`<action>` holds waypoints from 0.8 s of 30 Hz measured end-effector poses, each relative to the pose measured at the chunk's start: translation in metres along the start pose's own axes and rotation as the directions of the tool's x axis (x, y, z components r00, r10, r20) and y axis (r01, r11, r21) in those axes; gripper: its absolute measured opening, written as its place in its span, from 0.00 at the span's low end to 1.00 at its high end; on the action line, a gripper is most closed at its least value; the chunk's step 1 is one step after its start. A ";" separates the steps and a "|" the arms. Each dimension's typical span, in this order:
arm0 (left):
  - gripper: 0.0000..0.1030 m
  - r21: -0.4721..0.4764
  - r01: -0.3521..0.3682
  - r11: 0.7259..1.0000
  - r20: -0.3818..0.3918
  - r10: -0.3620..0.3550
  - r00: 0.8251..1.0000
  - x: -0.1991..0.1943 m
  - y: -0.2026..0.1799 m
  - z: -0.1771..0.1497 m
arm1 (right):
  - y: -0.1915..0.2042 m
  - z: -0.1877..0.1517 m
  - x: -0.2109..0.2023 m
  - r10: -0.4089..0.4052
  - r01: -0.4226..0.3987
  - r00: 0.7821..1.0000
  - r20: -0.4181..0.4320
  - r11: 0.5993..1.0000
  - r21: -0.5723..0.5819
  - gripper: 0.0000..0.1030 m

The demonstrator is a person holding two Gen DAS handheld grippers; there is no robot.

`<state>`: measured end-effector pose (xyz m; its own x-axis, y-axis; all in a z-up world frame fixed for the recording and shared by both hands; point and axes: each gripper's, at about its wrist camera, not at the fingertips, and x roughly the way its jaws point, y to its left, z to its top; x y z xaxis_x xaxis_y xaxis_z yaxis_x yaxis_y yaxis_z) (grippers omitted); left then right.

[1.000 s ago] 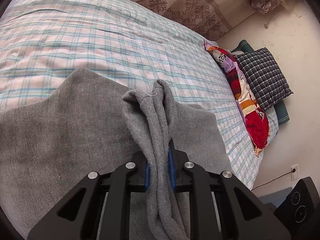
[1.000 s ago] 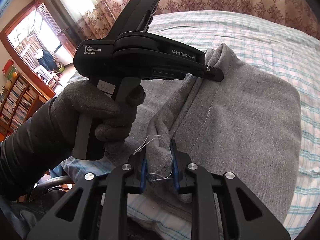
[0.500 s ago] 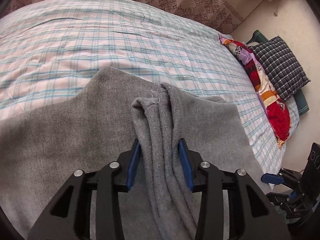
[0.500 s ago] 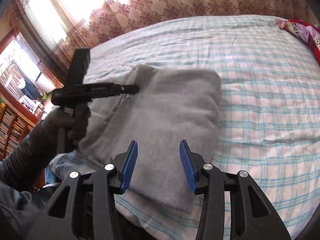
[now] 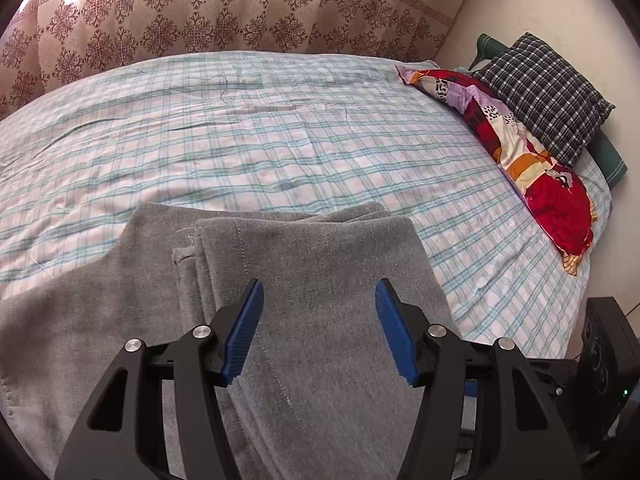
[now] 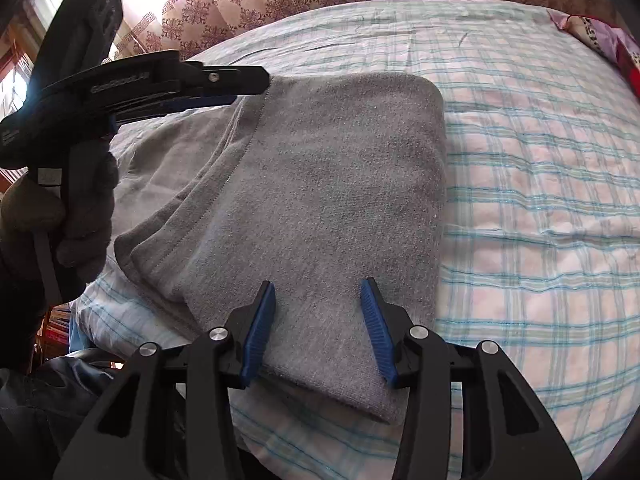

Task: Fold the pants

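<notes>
The grey pants (image 5: 312,280) lie folded in layers on the checked bed sheet (image 5: 280,136), with their folded edge toward the middle of the bed. My left gripper (image 5: 319,286) hovers above them; its blue-padded jaws are opening and hold nothing. In the right wrist view the same pants (image 6: 320,184) form a thick grey rectangle near the bed's front edge. My right gripper (image 6: 318,286) stands open over their near end, with no cloth between the pads. The left gripper (image 6: 240,88), held by a gloved hand (image 6: 76,216), shows at the upper left, above the pants' far corner.
A red patterned pillow (image 5: 540,168) and a dark checked pillow (image 5: 548,92) lie at the bed's right end. A patterned curtain (image 5: 224,12) hangs behind the bed. A black appliance (image 5: 608,344) stands on the floor at the right. Bookshelves (image 6: 12,56) show at the left.
Both grippers let go of the bunched grey cloth and opened. The pants dropped flat into a folded stack. The left gripper rose and pulled back; the right one drew away toward the near end.
</notes>
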<state>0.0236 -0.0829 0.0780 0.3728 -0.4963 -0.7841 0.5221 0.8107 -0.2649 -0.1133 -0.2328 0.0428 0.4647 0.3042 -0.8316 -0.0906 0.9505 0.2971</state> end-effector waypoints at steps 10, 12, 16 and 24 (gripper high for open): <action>0.58 -0.057 -0.029 0.998 -0.033 0.027 0.999 0.035 0.015 -0.019 | -0.014 0.043 -0.027 0.019 -0.025 0.995 0.098 0.998 0.060 0.44; 0.58 -0.050 -0.037 0.998 -0.035 0.035 0.999 0.036 0.015 -0.020 | -0.016 0.064 -0.026 0.027 -0.036 0.992 0.122 0.997 0.070 0.44; 0.58 -0.048 -0.040 0.998 -0.027 0.038 0.999 0.036 0.014 -0.022 | -0.022 0.113 -0.005 0.033 -0.046 0.990 0.140 0.995 0.089 0.44; 0.58 -0.025 -0.037 0.999 -0.021 0.036 0.999 0.036 0.014 -0.030 | -0.046 0.149 0.063 -0.024 0.020 0.999 0.030 0.990 0.141 0.27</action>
<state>0.0216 -0.0798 0.0291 0.3753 -0.4601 -0.8046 0.4890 0.8357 -0.2498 0.0517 -0.2671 0.0464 0.4927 0.2794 -0.8242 0.0434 0.9380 0.3439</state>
